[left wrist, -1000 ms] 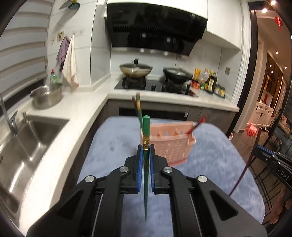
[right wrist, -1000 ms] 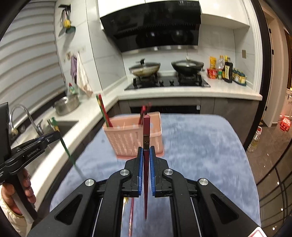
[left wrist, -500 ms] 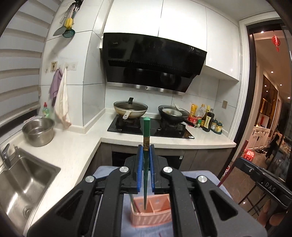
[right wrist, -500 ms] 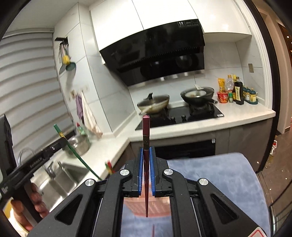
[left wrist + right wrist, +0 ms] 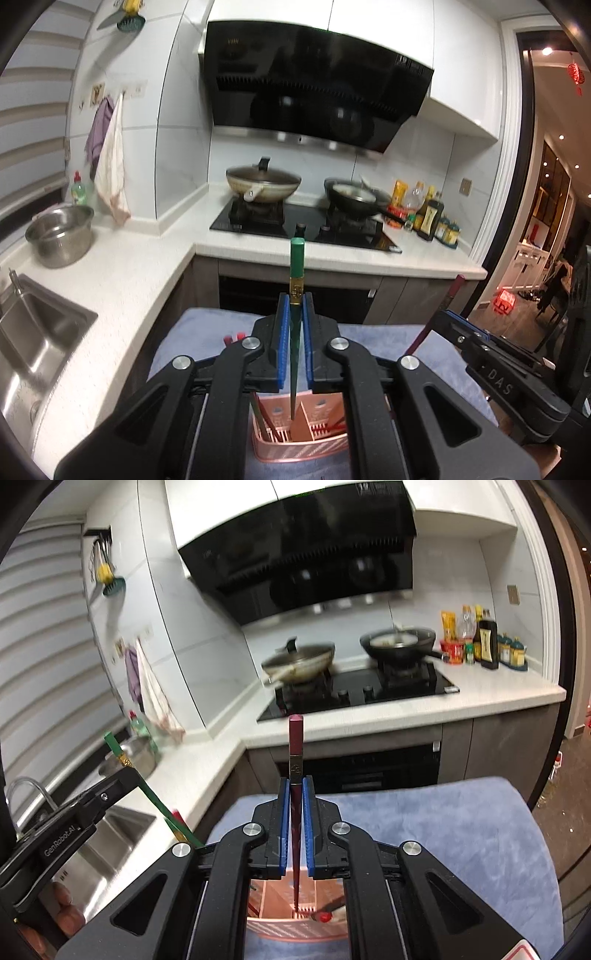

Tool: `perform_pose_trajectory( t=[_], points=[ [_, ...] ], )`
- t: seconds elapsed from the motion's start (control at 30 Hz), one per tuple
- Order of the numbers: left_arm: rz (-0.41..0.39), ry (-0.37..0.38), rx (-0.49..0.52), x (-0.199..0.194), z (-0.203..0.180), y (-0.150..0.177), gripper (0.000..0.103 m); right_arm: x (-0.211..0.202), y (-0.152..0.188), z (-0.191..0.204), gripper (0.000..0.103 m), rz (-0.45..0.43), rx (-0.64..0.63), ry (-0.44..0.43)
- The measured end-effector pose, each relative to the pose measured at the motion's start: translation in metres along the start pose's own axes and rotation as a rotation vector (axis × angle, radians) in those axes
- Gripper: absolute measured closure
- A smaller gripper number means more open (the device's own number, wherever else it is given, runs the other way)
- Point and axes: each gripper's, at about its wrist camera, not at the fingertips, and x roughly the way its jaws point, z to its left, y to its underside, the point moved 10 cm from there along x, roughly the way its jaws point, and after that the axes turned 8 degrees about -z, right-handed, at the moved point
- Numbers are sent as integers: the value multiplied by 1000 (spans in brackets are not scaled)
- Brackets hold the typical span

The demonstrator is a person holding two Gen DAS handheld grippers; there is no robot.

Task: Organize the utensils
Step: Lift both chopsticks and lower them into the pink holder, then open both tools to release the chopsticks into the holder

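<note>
**Both chopsticks now hanging over the basket**

Both grippers are arriving above the pink basket, having travelled in from further back over the blue cloth; a second ago the basket was sitting ahead of them on the cloth, and now it is showing low in each wrist view, directly beneath the fingers.

The left gripper is clamping a green chopstick upright between its blue pads, the thin tip pointing down into the basket near a divider. The right gripper is pinching a dark red chopstick the same way, its tip hanging over the slotted floor of a compartment. From the right wrist view, the left gripper and its green stick are showing at the left edge, close beside.

Other sticks are already standing in the basket, green ones to the left and a red-tipped one to the right, though exactly which compartment each tip is aiming at is hard to tell.

This looks like the moment just before release: neither stick is let go yet. Letting go into the matching colour's slot seems the likely next need.
</note>
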Motion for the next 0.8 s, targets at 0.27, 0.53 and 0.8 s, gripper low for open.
perform_pose_trajectory(
  t=[0.27,0.53,0.8],
  points=[
    [19,-23,-6,-5,5,16,75,4,20,-5,80,32,-41,35],
    [27,-55,-15,-25,7,25,58,-32,13,-6,69,-3,-54,34],
    [66,-63,-12,-61,10,57,52,-80,55,-4,69,30,-126,36]
  ],
)
